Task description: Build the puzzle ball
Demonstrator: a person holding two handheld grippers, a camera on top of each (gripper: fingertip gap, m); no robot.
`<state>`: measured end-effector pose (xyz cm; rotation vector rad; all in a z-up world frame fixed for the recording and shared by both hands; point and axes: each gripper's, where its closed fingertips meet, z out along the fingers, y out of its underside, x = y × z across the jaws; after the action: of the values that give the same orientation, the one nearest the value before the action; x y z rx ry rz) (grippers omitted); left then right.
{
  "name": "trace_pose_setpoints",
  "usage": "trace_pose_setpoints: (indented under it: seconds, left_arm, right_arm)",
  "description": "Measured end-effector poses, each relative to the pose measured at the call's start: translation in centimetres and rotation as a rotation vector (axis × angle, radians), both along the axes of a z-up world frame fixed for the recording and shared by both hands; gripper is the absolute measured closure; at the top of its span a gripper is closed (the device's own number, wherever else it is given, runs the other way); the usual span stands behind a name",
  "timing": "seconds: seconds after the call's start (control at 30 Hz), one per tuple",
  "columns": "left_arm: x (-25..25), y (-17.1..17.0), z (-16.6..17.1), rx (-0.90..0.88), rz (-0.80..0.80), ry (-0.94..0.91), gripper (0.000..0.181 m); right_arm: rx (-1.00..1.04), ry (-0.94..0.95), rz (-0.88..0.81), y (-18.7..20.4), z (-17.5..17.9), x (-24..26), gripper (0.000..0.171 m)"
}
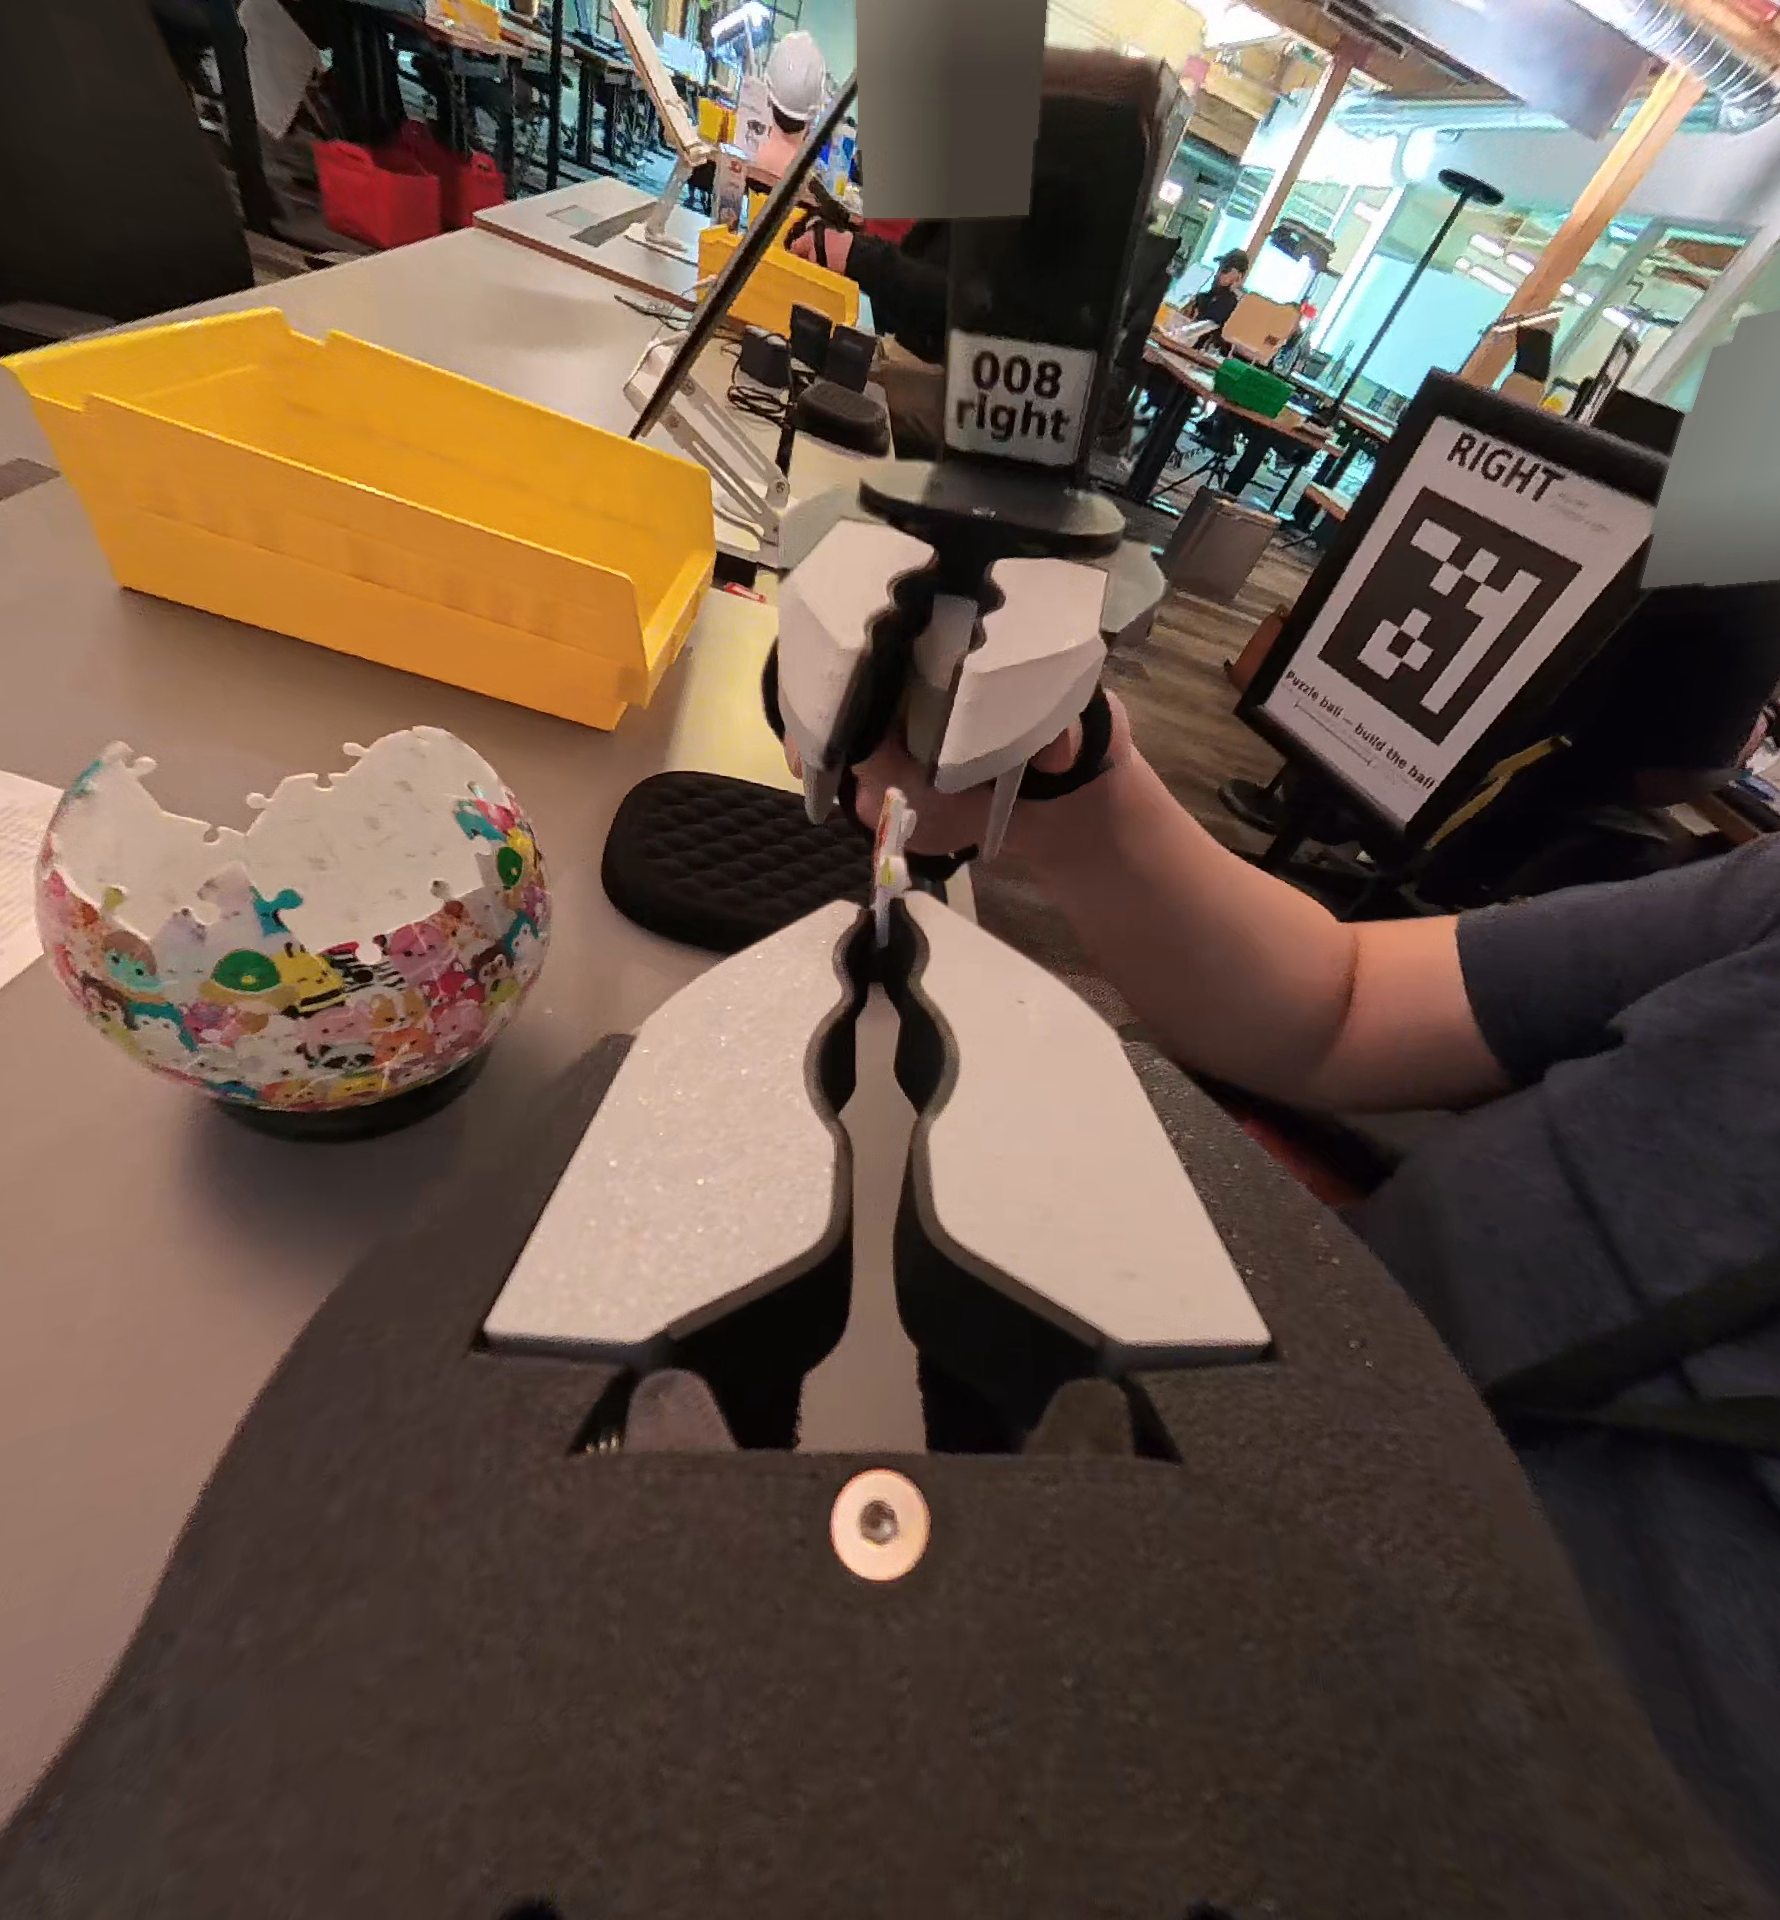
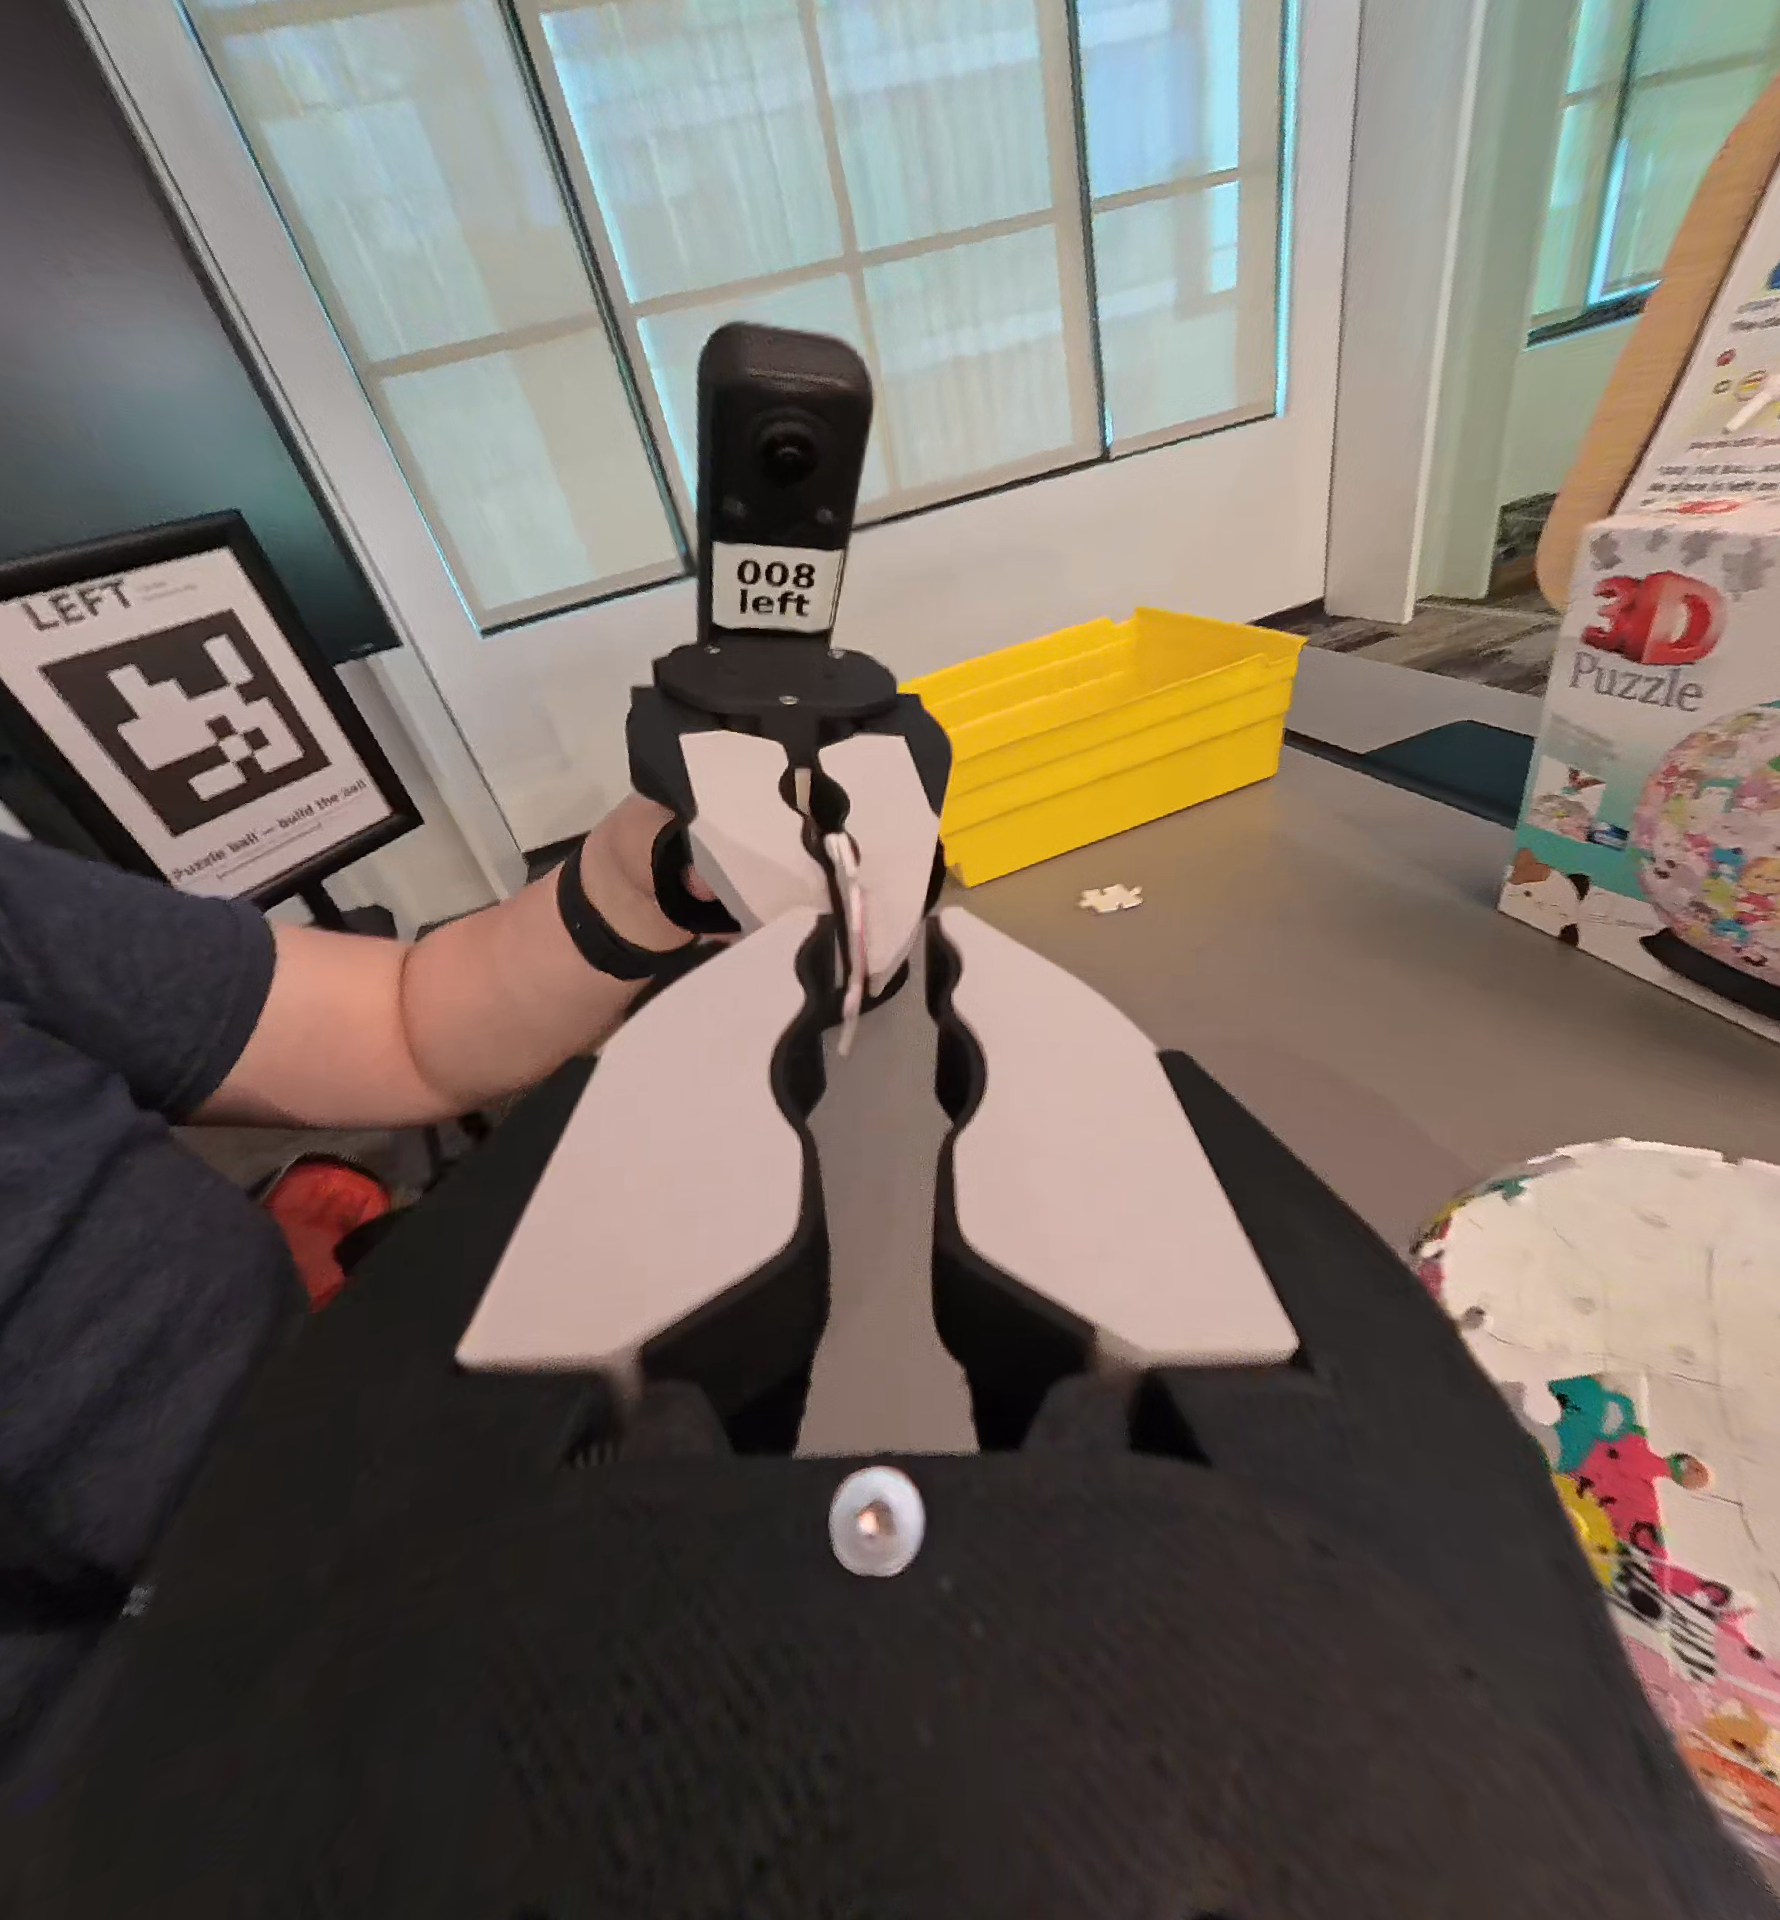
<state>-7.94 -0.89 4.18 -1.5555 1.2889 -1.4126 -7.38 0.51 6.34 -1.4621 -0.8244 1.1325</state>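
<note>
Right now my left tongs (image 1: 878,914) are pinched nearly shut on a single puzzle piece (image 1: 891,854), held upright by its lower edge above the table (image 1: 242,1247). My right tongs (image 2: 870,925) face them tip to tip, fingers narrow but parted on either side of that same piece, and I cannot tell whether they touch it. Off to the left side sits the half-built puzzle ball (image 1: 294,925) on its dark stand, an open shell with a jagged rim, and I see nothing loose inside it. Behind it, the yellow bin (image 1: 366,509) shows no contents from my angle. One spare piece (image 2: 1111,898) lies flat on the table just in front of the bin, and the puzzle box (image 2: 1686,769) stands to the right.
</note>
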Motion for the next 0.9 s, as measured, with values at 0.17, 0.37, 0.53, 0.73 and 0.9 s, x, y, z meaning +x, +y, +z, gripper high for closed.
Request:
trace_pose_setpoints:
  seconds: [0.17,0.37,0.53,0.73,0.9]
  left_arm:
    - [-0.8,-0.6,-0.2,0.026,0.002,0.030,0.179]
    - [-1.1,-0.3,-0.1,0.121,0.028,0.072,0.163]
    - [-3.1,3.1,6.4,0.373,0.205,0.043,0.149]
    - [-1.5,8.9,4.8,0.530,0.301,0.153,0.152]
    - [2.6,13.2,0.9,0.599,0.138,0.405,0.154]
  right_arm:
    - [-0.035,-0.147,0.095,-0.9,-1.4,-1.7,0.156]
    - [0.006,-0.184,0.078,-0.8,-0.5,-1.9,0.168]
    - [0.276,-0.203,-0.131,0.6,10.7,5.3,0.168]
    - [0.288,-0.176,-0.152,7.0,4.6,10.5,0.168]
    - [0.331,-0.035,-0.112,11.5,-0.5,12.8,0.168]
